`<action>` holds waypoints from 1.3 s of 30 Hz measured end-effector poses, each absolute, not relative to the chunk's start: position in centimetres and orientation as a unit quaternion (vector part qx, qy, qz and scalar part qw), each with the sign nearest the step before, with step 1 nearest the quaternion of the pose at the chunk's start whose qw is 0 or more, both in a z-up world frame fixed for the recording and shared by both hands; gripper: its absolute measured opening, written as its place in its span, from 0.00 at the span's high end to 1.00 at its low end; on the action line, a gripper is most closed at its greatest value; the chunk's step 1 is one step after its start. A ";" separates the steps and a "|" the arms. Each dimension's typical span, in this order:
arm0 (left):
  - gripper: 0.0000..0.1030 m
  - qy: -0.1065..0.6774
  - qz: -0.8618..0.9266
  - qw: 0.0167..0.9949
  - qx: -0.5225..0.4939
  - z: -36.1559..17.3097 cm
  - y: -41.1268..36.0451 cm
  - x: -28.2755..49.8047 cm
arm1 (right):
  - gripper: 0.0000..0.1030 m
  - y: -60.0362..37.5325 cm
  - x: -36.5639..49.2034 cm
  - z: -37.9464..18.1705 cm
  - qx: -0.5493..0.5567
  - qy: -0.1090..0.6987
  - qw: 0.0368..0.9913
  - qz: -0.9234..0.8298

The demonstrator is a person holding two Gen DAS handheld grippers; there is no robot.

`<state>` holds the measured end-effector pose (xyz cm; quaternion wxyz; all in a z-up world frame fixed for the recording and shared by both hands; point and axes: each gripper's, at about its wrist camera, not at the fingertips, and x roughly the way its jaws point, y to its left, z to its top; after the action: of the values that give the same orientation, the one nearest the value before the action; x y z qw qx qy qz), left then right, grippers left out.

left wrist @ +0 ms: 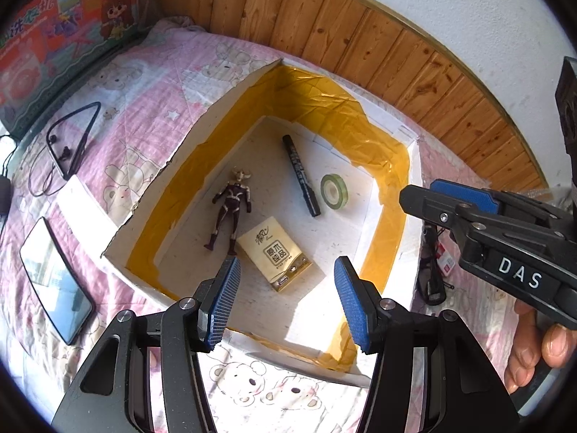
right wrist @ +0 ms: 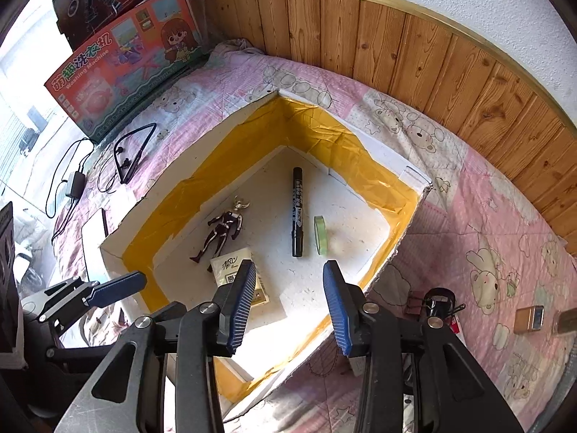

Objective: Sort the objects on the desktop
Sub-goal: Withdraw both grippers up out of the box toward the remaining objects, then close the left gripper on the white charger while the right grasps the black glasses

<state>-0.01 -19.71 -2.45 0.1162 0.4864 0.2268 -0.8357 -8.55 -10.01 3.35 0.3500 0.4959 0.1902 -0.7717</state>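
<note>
A white foam box (left wrist: 90,223) (right wrist: 119,249) lined with yellow tape stands on the pink quilt. Inside lie a dark toy figure (left wrist: 230,205) (right wrist: 221,229), a black marker (left wrist: 301,175) (right wrist: 297,211), a green tape roll (left wrist: 334,192) (right wrist: 320,235) and a beige tissue pack (left wrist: 276,254) (right wrist: 230,265). My left gripper (left wrist: 286,301) hangs open above the box's near side with nothing between its fingers. My right gripper (right wrist: 288,306) is also open and empty over the box; its arm shows at the right of the left wrist view.
On the quilt left of the box lie a phone (left wrist: 54,281), a neckband earphone (left wrist: 68,144) (right wrist: 131,151) and a charger cable (right wrist: 74,184). A toy carton (right wrist: 122,61) leans at the back left. Right of the box are small black items (right wrist: 438,303) and a small brown case (right wrist: 528,319). A wood-panelled wall runs behind.
</note>
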 end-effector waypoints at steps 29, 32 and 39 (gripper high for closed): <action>0.45 0.046 -0.917 0.003 0.397 1.2 -7.6 2.5 | 0.52 6.0 0.8 6.3 0.303 0.082 0.387 -0.867; 0.45 0.042 -0.914 -0.029 0.402 0.7 -5.4 2.0 | 0.52 8.4 -0.3 6.0 0.311 0.062 0.361 -0.877; 0.45 0.013 -0.900 -0.061 0.432 -2.1 -1.3 -0.1 | 0.51 14.2 -3.8 3.3 0.356 0.026 0.294 -0.887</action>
<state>-0.13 -1.29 -2.06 -0.0613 0.4315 0.0129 -0.8999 -3.79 14.23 3.28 0.2936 0.3561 0.0262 -0.8867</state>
